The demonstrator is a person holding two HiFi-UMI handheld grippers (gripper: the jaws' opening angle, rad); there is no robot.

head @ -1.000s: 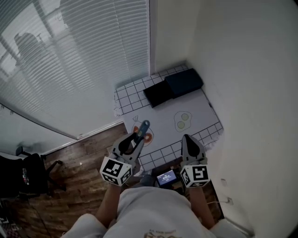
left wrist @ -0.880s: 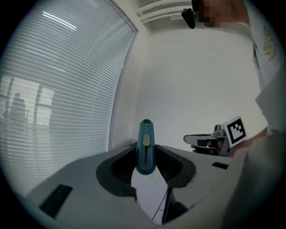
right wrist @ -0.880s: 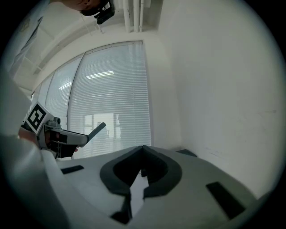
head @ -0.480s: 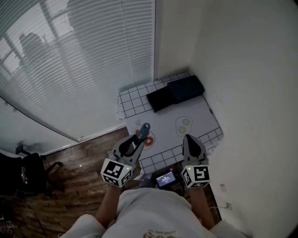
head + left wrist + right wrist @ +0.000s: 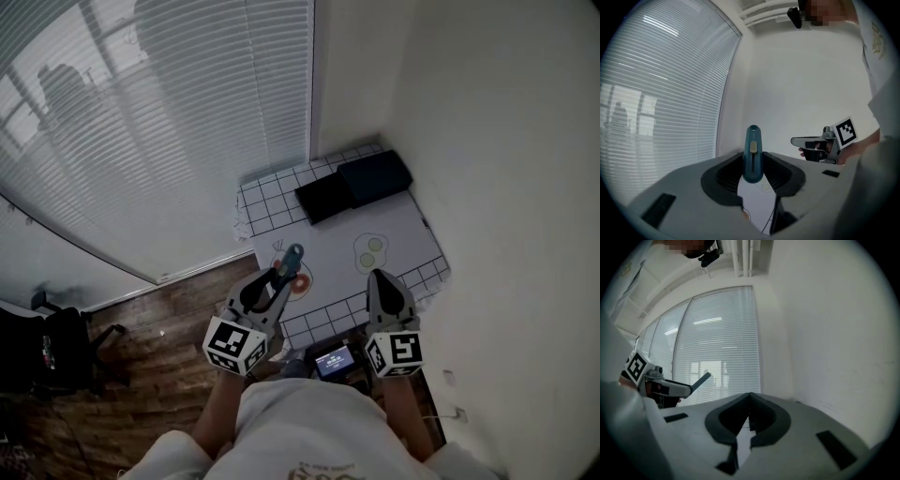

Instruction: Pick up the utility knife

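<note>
Teal plastic utility knife [image 5: 292, 257], slim with a pale slider, sits clamped in my left gripper [image 5: 277, 279] in the head view. It is held in the air over the white grid-edged table mat [image 5: 403, 234], with my right gripper [image 5: 377, 276] hanging beside it.

In the left gripper view, the jaws pinch the knife's lower body and its rounded end pokes past the tips. I judge it light, stiff and a bit slick, best gripped mid-handle across the flat sides.

In the right gripper view, those jaws meet at the tips with nothing between them.
</note>
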